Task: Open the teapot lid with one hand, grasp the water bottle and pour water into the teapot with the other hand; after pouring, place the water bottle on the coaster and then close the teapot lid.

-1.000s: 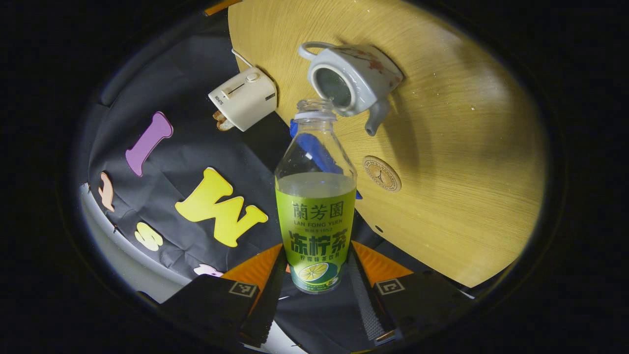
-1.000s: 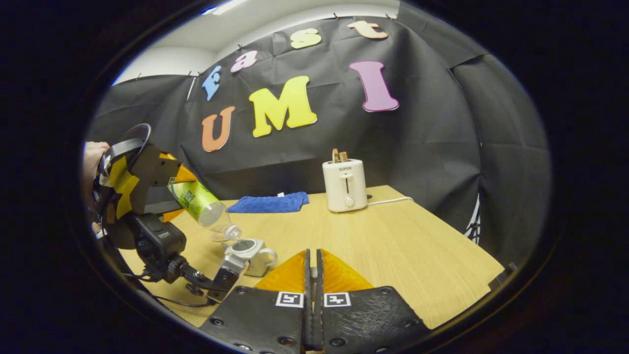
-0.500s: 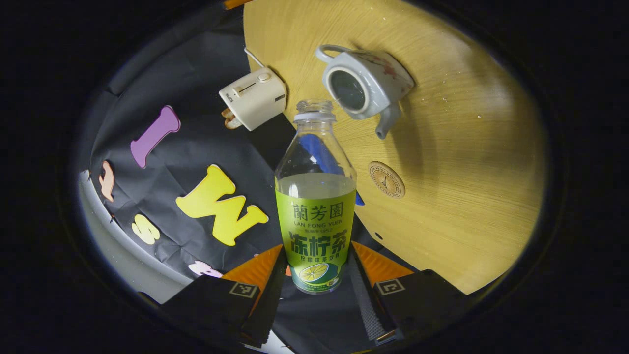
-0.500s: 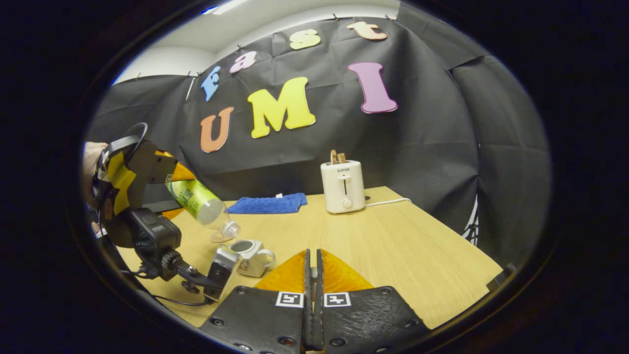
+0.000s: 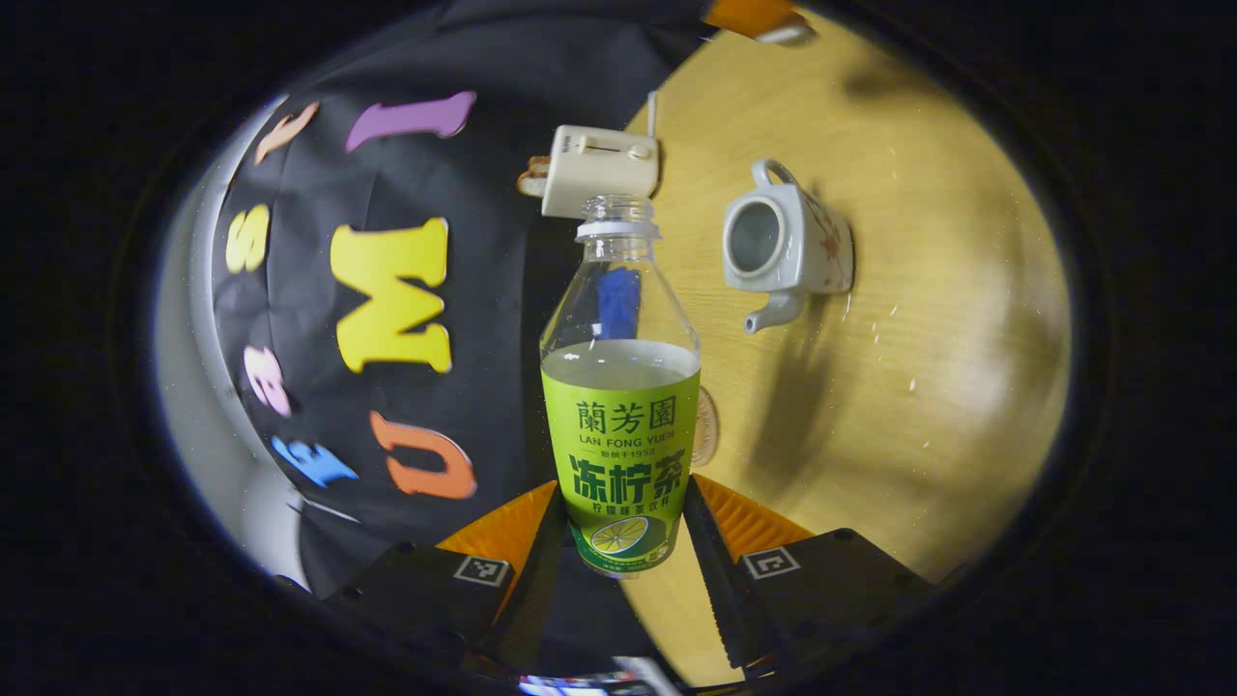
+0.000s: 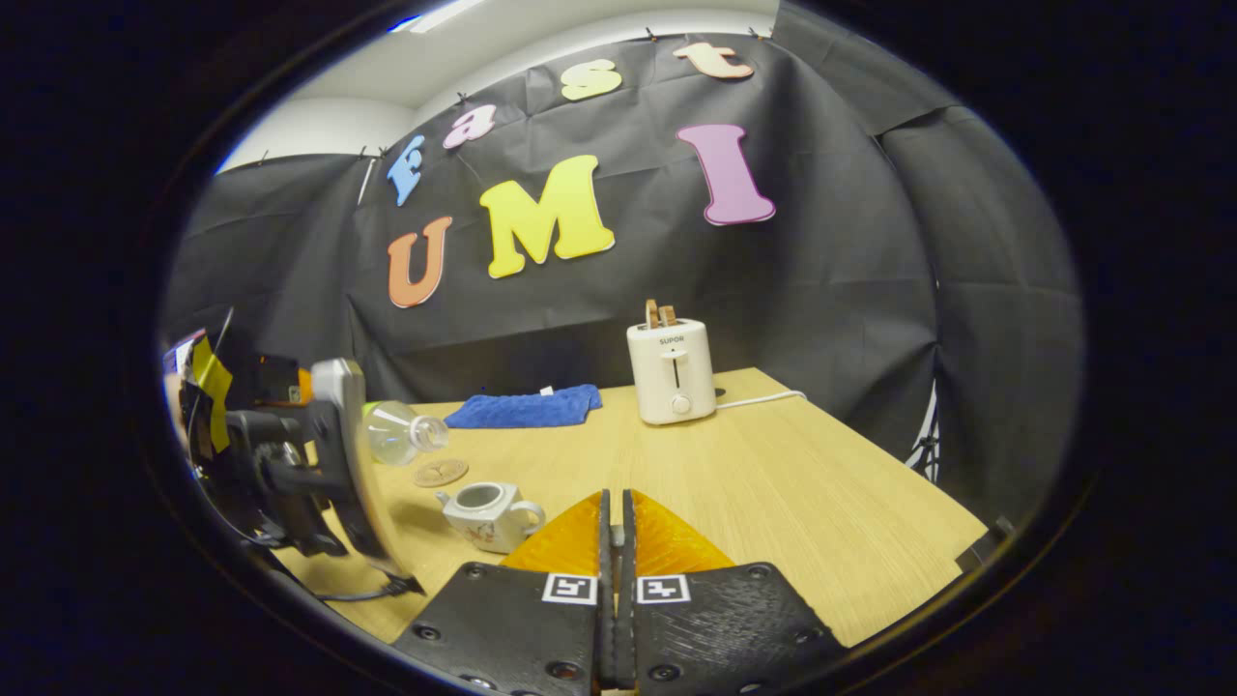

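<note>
we are holding one water bottle (image 5: 620,387) clamped between the left gripper (image 5: 618,556) fingers, uncapped and lying near level above the table (image 6: 773,483). one teapot (image 6: 491,512) is standing open on the table, apart from the bottle mouth, with one coaster (image 6: 441,472) just behind it. the right gripper (image 6: 615,590) is hovering with its fingers pressed together. one toaster (image 6: 670,372) and one blue cloth (image 6: 527,408) are sitting farther back.

Staged recording booth, not a real kitchen: black cloth wall (image 6: 821,290) behind a wooden table (image 6: 773,493), set with a toaster (image 6: 671,372), blue cloth (image 6: 527,409), teapot (image 6: 488,514) and coaster (image 6: 440,472).
</note>
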The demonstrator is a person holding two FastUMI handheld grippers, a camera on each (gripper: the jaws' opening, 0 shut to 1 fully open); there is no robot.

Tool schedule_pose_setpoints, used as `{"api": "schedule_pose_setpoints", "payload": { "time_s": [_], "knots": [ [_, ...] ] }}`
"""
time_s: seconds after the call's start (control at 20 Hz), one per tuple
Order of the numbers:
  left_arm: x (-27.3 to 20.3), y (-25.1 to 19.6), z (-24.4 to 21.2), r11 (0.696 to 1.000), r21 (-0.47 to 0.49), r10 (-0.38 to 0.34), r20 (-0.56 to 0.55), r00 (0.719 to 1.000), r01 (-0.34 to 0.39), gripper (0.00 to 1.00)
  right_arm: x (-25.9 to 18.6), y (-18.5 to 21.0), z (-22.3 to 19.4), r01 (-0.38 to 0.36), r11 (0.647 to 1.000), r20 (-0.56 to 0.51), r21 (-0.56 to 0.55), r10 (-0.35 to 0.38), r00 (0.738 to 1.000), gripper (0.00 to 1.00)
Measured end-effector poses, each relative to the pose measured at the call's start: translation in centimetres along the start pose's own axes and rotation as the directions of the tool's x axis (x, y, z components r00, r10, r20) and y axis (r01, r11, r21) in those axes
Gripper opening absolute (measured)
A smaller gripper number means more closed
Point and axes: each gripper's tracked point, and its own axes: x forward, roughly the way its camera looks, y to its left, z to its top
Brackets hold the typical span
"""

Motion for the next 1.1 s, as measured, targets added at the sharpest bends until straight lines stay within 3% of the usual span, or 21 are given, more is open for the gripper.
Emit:
{"api": "schedule_pose_setpoints", "payload": {
  "time_s": [0.1,0.25,0.3,0.35,0.5,0.55,0.65,0.8,0.95,1.1],
  "knots": [
    [-0.4,-0.6,-0.2,0.973,-0.226,-0.033,0.035,0.999,0.04,0.72,0.0,0.7,0.5,-0.006,1.0,0.004,-0.005,0.006,1.0,0.0],
    [-0.8,0.2,-0.8,0.883,-0.468,-0.008,0.067,0.998,0.039,0.73,-0.1,1.7,1.4,-0.015,1.0,0.018,-0.012,0.016,1.0,0.0],
    [-0.9,0.4,-1.2,0.837,-0.545,0.002,0.083,0.997,0.043,0.69,-0.2,1.8,1.7,-0.014,1.0,0.025,-0.012,0.014,1.0,0.0],
    [-0.9,0.6,-0.8,0.778,-0.625,0.012,0.103,0.995,0.056,0.73,-0.2,2.1,2.0,-0.014,1.0,0.029,-0.01,0.014,0.999,0.0],
    [-1.4,1.2,0.2,0.571,-0.809,0.035,0.195,0.98,0.141,0.73,-0.3,3.1,2.2,-0.016,1.0,0.033,-0.008,0.016,0.999,0.0],
    [-1.2,1.6,0.3,0.523,-0.838,0.05,0.212,0.976,0.156,0.74,-0.4,3.5,2.2,-0.016,1.0,0.035,-0.01,0.017,0.999,0.0],
    [-1.0,2.4,0.5,0.455,-0.874,0.084,0.234,0.969,0.172,0.73,-0.6,4.1,2.2,-0.02,1.0,0.037,-0.015,0.021,0.999,0.0],
    [-0.4,3.7,0.5,0.384,-0.902,0.123,0.261,0.957,0.197,0.73,-0.7,4.5,2.2,-0.02,1.0,0.042,-0.02,0.021,0.999,0.0],
    [0.8,5.2,1.1,0.338,-0.916,0.175,0.286,0.942,0.216,0.73,-0.5,5.0,1.9,-0.025,1.0,0.037,-0.015,0.025,0.999,0.0],
    [2.9,5.3,1.4,0.343,-0.912,0.18,0.3,0.937,0.226,0.74,-0.7,5.2,1.4,-0.023,0.999,0.029,-0.028,0.024,0.999,0.0]
  ]
}}
